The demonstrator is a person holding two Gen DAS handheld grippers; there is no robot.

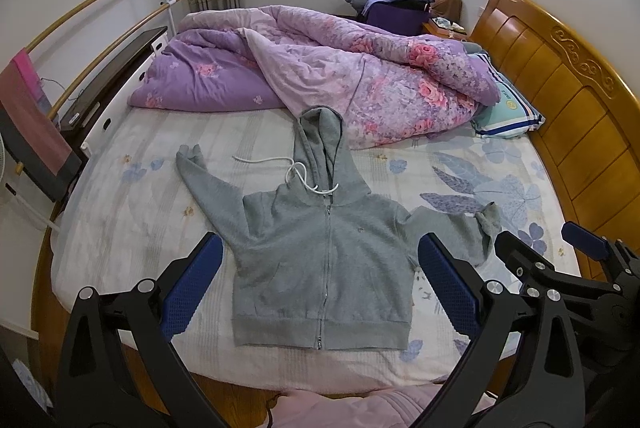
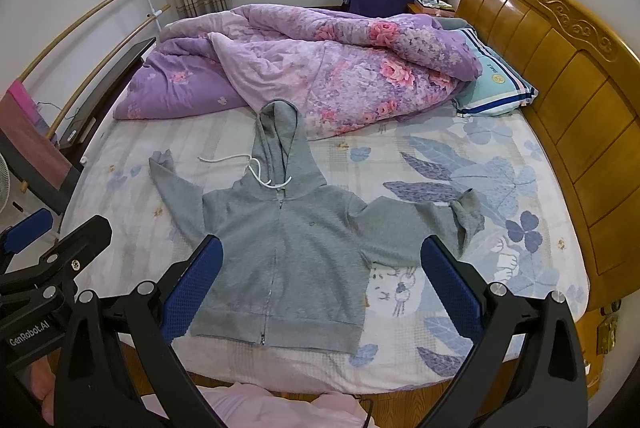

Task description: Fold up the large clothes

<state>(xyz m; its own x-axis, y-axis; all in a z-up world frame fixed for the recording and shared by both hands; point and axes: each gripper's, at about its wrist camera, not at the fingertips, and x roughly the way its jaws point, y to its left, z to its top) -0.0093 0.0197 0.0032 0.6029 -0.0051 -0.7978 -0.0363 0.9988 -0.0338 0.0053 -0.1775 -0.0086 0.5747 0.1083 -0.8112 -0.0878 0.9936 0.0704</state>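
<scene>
Grey hoodie (image 1: 316, 260) lies flat beyond both wide-spread grippers.

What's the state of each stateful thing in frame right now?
Grey hoodie: flat on the bed, front up, zipped, sleeves spread, unfolded.
Hood: laid flat, pointing at the quilt.
Drawstring: loose, trailing on the sheet.
Purple quilt: bunched at the far side.
Left hand-held gripper: open, holding nothing.
Right hand-held gripper: open, holding nothing.

Left gripper (image 1: 320, 280) and right gripper (image 2: 320, 280): black triangular-cutout frames, silver screws, blue textured finger pads (image 1: 192, 288); white "GenRobot.AI" lettering (image 2: 29, 334); pink garment (image 2: 260, 408).
</scene>
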